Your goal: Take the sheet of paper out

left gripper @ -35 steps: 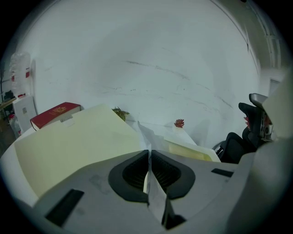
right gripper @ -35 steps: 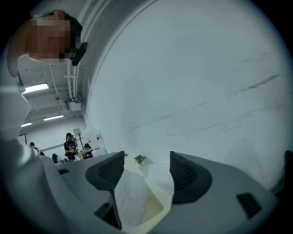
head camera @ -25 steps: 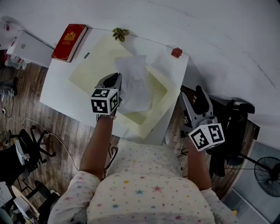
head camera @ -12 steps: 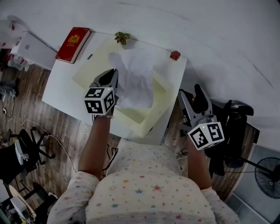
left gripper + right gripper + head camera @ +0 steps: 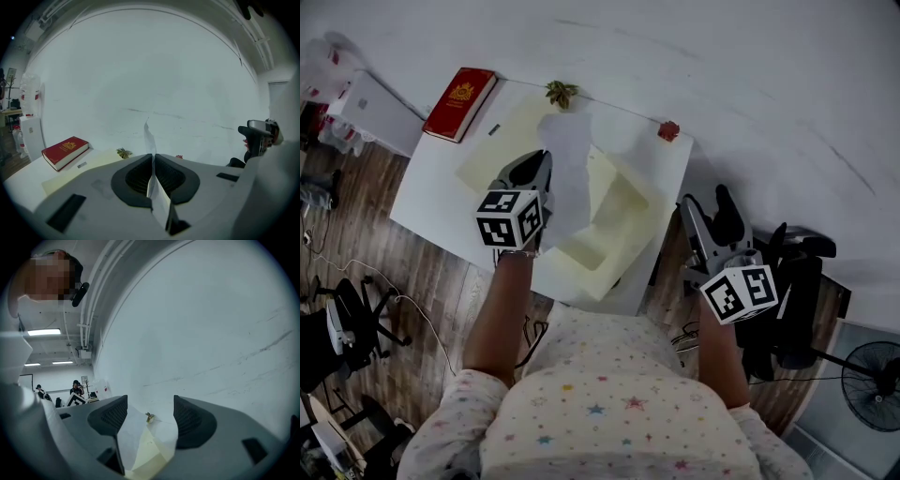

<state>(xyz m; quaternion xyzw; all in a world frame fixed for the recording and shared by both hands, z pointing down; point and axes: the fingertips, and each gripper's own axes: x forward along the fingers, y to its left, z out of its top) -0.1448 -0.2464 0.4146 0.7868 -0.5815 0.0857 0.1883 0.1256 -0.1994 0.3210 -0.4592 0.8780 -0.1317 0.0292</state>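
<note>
White table point(image 5: 431, 187) against a pale wall, dark wood floor on its near and left sides.

Left gripper point(image 5: 546, 161): over the table's middle. Its own view point(image 5: 152, 161) shows the jaws pressed together on the sheet of paper point(image 5: 149, 135), clamped edge-on. The sheet rises above the jaw tips as a thin, slightly bent strip and trails down below them.

Sheet, head view point(image 5: 567, 173): lifted clear of the pale yellow box point(image 5: 614, 225), which lies open on the table's middle. The sheet hangs just right of the left gripper.

Right gripper point(image 5: 708, 199): held off the table's right edge, over a dark chair point(image 5: 787, 272). In its own view point(image 5: 149, 404) the jaws stand wide apart and grip nothing. The box point(image 5: 145, 451) and the pale sheet point(image 5: 125, 430) show through the gap, well beyond the jaws.

View differences:
- Head view alone gives the sheet's full face and the table layout: red book point(image 5: 459, 103) at the far left corner, small leafy ornament point(image 5: 560, 92) on the far edge, small red thing point(image 5: 667, 130) at the far right corner.
- Left gripper view repeats the book point(image 5: 64, 151) and ornament point(image 5: 123, 153), and adds the actual pinch.
- Right gripper view alone shows ceiling lights and people point(image 5: 75, 387) far behind the table.
</note>
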